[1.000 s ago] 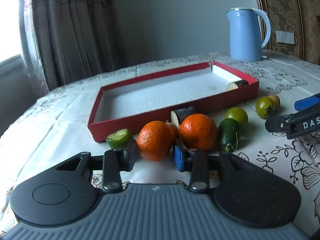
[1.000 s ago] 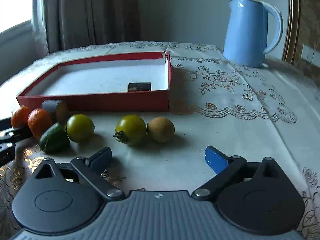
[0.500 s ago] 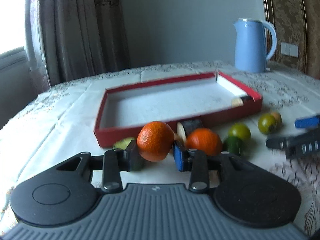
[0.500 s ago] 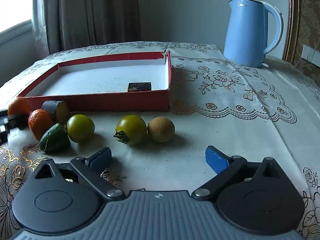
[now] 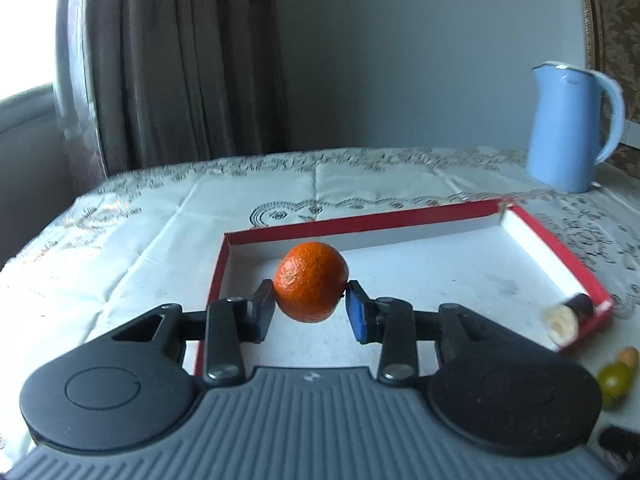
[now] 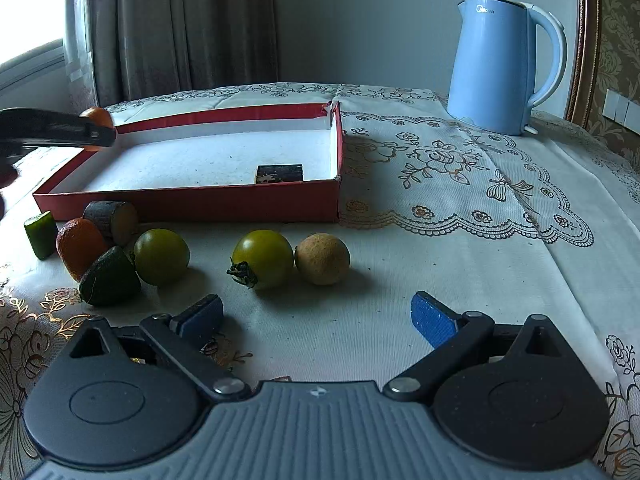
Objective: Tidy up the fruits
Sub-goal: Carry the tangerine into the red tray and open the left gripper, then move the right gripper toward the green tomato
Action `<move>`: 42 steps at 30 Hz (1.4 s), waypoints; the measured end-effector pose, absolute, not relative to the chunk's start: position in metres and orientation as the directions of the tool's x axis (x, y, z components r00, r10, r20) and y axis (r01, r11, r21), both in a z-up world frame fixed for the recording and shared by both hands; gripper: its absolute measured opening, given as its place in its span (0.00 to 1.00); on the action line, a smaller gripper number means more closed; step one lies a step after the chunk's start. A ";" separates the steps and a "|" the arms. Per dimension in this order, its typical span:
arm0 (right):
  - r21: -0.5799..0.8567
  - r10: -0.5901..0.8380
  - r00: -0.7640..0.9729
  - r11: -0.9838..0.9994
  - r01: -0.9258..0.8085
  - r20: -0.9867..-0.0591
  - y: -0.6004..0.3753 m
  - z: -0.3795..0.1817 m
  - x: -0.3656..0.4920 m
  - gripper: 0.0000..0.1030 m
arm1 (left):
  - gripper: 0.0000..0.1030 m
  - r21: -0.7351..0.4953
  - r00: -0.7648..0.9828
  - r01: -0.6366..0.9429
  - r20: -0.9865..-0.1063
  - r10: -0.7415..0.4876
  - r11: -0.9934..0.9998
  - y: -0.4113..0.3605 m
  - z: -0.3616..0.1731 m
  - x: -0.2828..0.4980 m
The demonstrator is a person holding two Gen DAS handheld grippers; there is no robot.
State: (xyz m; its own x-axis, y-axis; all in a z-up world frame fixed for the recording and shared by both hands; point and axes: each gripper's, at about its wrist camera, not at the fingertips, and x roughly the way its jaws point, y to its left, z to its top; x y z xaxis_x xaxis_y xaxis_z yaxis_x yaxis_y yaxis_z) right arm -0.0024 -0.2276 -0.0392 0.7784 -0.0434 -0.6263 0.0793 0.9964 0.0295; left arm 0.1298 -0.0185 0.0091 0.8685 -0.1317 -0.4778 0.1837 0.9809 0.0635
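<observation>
My left gripper [image 5: 310, 306] is shut on an orange mandarin [image 5: 310, 282] and holds it in the air over the near left part of the red box [image 5: 360, 224]. In the right wrist view the left gripper [image 6: 96, 128] and mandarin show above the box's left corner [image 6: 192, 200]. My right gripper [image 6: 316, 320] is open and empty, low over the tablecloth. In front of it lie a green tomato [image 6: 263, 258], a tan round fruit [image 6: 322, 258], another green tomato [image 6: 161, 256], a dark green piece [image 6: 110, 276], a second mandarin [image 6: 78, 250], a cut dark-skinned chunk [image 6: 114, 220] and a cucumber piece [image 6: 40, 234].
A blue kettle [image 6: 504, 64] stands at the back right on the lace tablecloth. A dark-skinned piece [image 6: 280, 172] lies inside the box near its front right wall. Curtains hang behind the table.
My left gripper has lifted the mandarin off the table and carried it up and forward over the red box. The right gripper has stayed still and open.
</observation>
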 end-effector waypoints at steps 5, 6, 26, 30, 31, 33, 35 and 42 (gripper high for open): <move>0.029 -0.044 0.778 0.996 0.079 -0.626 -0.228 -0.039 -0.002 0.98 | 0.34 0.078 0.840 0.150 -0.535 -0.085 0.986 -0.022 -0.005 0.160; 0.030 -0.043 0.778 0.996 0.079 -0.626 -0.228 -0.039 -0.002 0.98 | 0.34 0.071 0.832 0.146 -0.549 -0.084 0.987 -0.021 -0.008 0.164; 0.029 -0.044 0.778 0.996 0.079 -0.626 -0.227 -0.039 -0.002 0.99 | 0.85 0.080 0.904 0.108 -0.423 -0.065 0.991 -0.018 0.003 0.135; 0.029 -0.044 0.778 0.996 0.079 -0.626 -0.227 -0.039 -0.002 0.99 | 0.85 0.053 0.907 0.115 -0.413 -0.083 0.992 -0.009 0.009 0.118; 0.029 -0.044 0.778 0.996 0.079 -0.626 -0.227 -0.039 -0.002 0.99 | 0.85 0.046 0.908 0.119 -0.410 -0.090 0.992 -0.006 0.010 0.111; 0.029 -0.044 0.778 0.996 0.079 -0.626 -0.227 -0.039 -0.002 0.99 | 0.88 0.043 0.909 0.123 -0.406 -0.095 0.992 -0.001 0.012 0.094; 0.029 -0.044 0.778 0.996 0.079 -0.627 -0.227 -0.039 -0.003 0.99 | 0.92 0.048 0.911 0.117 -0.404 -0.088 0.992 0.003 0.012 0.073; 0.029 -0.043 0.778 0.996 0.079 -0.626 -0.227 -0.039 -0.002 0.99 | 1.00 0.092 0.919 0.099 -0.391 -0.055 0.991 0.013 0.000 0.003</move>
State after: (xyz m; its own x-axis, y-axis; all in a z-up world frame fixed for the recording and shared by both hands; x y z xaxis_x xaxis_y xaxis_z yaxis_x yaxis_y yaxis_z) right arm -0.0025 -0.2271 -0.0390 0.7783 -0.0435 -0.6264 0.0790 0.9964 0.0290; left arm 0.0033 0.0126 0.0001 0.9187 -0.0555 -0.3910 0.0990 0.9908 0.0919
